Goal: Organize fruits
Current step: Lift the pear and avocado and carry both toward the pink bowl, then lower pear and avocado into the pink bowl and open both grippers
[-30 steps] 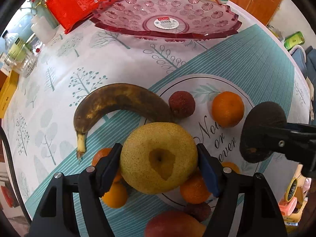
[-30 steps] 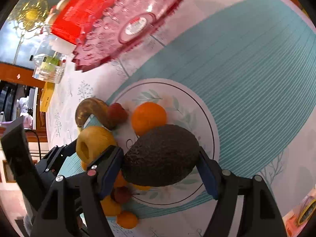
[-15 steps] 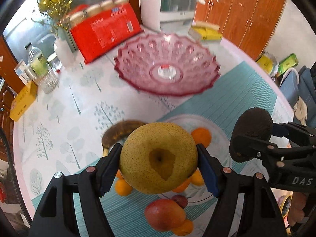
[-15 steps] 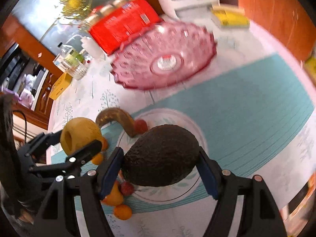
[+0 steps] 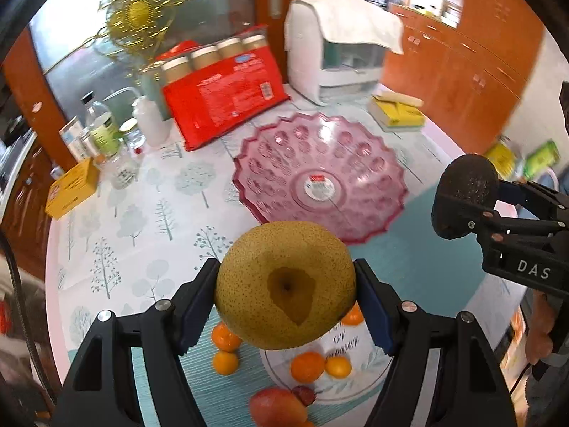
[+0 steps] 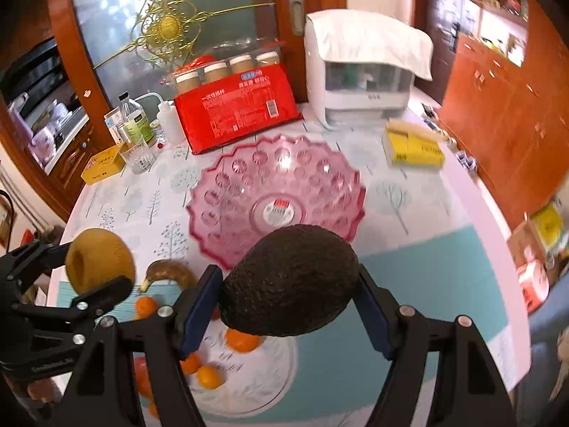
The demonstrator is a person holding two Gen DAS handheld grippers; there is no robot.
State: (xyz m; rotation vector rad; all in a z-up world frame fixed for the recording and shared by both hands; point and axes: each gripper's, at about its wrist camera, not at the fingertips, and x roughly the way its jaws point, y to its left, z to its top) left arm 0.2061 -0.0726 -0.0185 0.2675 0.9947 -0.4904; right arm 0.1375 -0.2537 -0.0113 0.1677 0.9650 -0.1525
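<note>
Left wrist view: left gripper (image 5: 285,307) clamps speckled yellow pear (image 5: 284,284); right gripper (image 6: 290,306) clamps dark avocado (image 6: 290,281).

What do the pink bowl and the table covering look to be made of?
Pink bowl: translucent moulded plastic or glass, glossy; the cloth pattern shows through and a barcode sticker sits inside, so probably plastic. Table covering: smooth printed sheet with a slight sheen, likely vinyl or oilcloth.
</note>
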